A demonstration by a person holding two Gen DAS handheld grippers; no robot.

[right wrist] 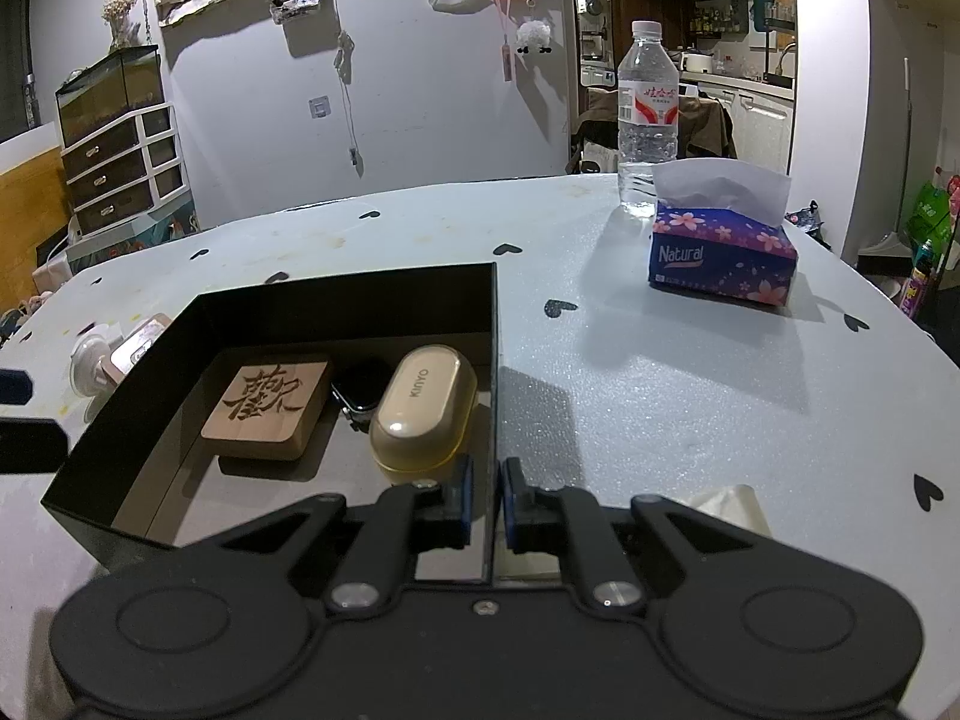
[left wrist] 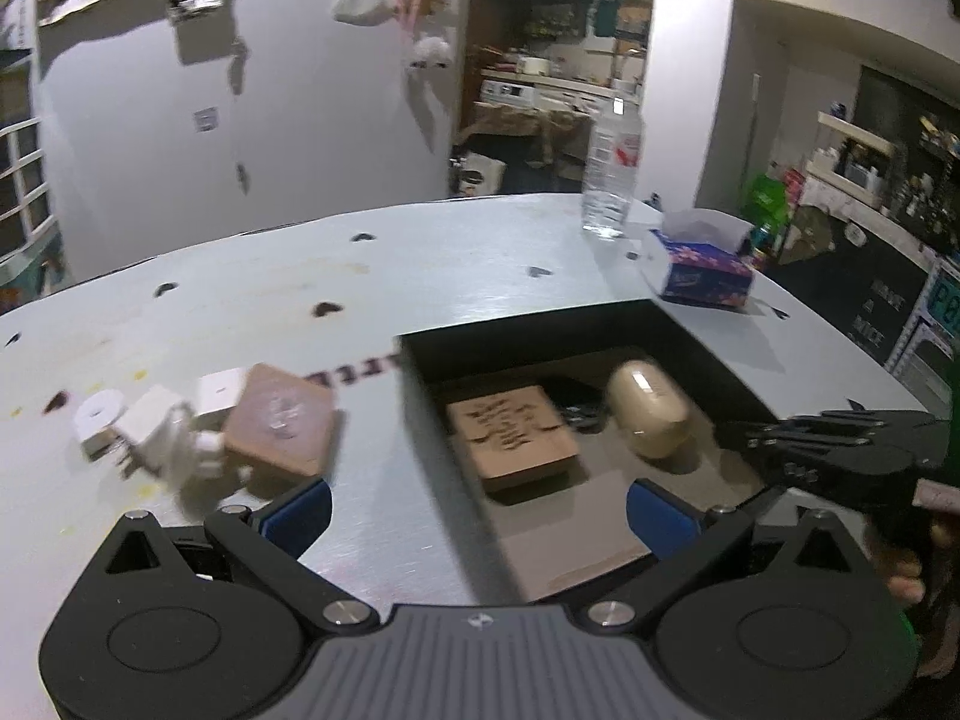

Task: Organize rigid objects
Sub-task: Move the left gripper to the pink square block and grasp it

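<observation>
A black open box sits on the pale table. Inside lie a carved wooden block, a beige KINYO case and a small dark device. My right gripper is shut on the box's right wall, near its front corner. My left gripper is open and empty above the box's left wall. Left of the box lie a second wooden block, white adapters and a white ring.
A water bottle and a floral tissue box stand at the far right of the table. A crumpled tissue lies by my right gripper. The right gripper's body shows in the left wrist view.
</observation>
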